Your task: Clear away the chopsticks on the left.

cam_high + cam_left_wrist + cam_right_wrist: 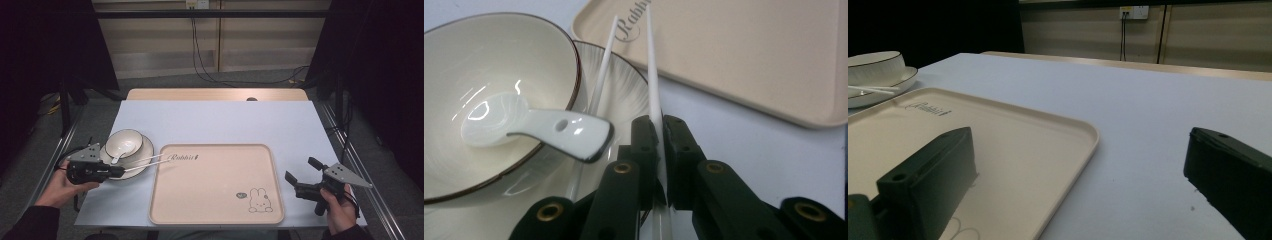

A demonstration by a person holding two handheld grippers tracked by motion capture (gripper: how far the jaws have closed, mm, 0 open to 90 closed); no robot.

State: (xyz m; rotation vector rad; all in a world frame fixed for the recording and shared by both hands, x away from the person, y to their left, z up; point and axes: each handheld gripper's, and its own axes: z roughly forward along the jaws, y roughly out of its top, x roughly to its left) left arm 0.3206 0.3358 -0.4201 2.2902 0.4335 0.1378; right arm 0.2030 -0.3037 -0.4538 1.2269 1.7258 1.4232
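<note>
Left gripper (659, 135) — jaws pinched narrow on one white chopstick (652, 75), which runs forward from the tips to the beige tray (215, 200) rim. A second chopstick (602, 70) lies just beside it, across the plate (624, 100). The bowl (499, 60), holding a white spoon (539, 127), sits on that plate beside the jaws. Right gripper (302, 175) — jaws spread wide, empty, just off the tray's edge.

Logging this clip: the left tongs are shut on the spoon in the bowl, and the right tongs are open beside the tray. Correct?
Not quite. The left tongs are shut on a white chopstick, as the left gripper view shows; the spoon lies untouched in the bowl. The right tongs are open beside the tray.
</note>
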